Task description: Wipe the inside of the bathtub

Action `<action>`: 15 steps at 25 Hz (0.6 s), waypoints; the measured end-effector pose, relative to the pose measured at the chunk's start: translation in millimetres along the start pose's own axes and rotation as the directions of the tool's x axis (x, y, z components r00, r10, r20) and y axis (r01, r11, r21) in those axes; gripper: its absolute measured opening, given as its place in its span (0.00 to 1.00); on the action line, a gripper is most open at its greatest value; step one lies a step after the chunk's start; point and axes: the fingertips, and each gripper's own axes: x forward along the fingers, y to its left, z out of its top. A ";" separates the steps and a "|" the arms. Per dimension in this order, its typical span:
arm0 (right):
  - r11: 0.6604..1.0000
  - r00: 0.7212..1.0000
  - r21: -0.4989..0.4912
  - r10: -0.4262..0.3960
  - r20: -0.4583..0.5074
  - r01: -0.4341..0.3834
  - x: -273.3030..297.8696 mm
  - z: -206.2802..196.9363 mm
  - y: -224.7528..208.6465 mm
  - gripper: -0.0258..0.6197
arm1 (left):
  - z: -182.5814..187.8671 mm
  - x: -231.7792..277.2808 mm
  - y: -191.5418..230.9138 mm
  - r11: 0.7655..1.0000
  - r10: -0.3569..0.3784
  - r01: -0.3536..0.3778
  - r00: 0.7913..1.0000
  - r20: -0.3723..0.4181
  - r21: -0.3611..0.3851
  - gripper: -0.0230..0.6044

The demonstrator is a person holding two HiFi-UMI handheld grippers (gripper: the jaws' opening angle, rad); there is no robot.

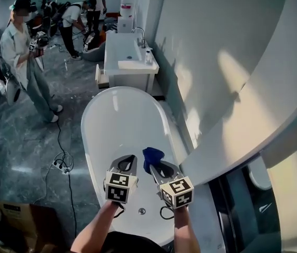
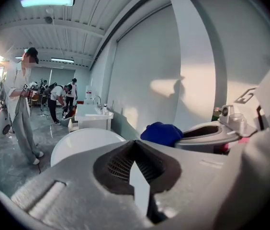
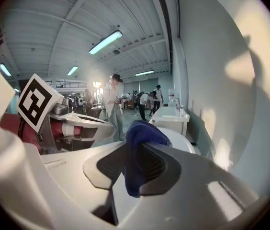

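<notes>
Right gripper (image 1: 155,167) clamps a blue cloth (image 1: 152,154) above the white bathtub (image 1: 91,141), apparently poised for wiping, while left gripper (image 1: 127,161) hangs alongside, jaws together, empty.

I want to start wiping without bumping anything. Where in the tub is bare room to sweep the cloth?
The bathtub is bare in its far half, toward the sink cabinet. The near end is crowded: the empty left gripper and the right gripper, shut on the blue cloth, hang over it, above the drain.
</notes>
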 end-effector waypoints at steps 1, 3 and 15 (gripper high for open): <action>1.000 1.000 -0.011 -0.004 0.031 0.004 -2.4 14.2 1.9 0.16 | 11.3 -3.4 0.7 1.000 -0.004 0.004 1.000 0.019 0.007 0.04; 0.999 0.995 -0.030 -0.007 0.103 0.010 -6.2 43.0 6.6 0.16 | 35.6 -11.1 6.0 1.000 -0.004 0.003 0.998 0.061 0.027 0.04; 0.994 0.926 -0.080 -0.041 0.375 0.076 -45.1 133.0 32.4 0.16 | 121.3 -65.5 -1.1 0.995 0.011 -0.037 0.963 0.269 0.091 0.04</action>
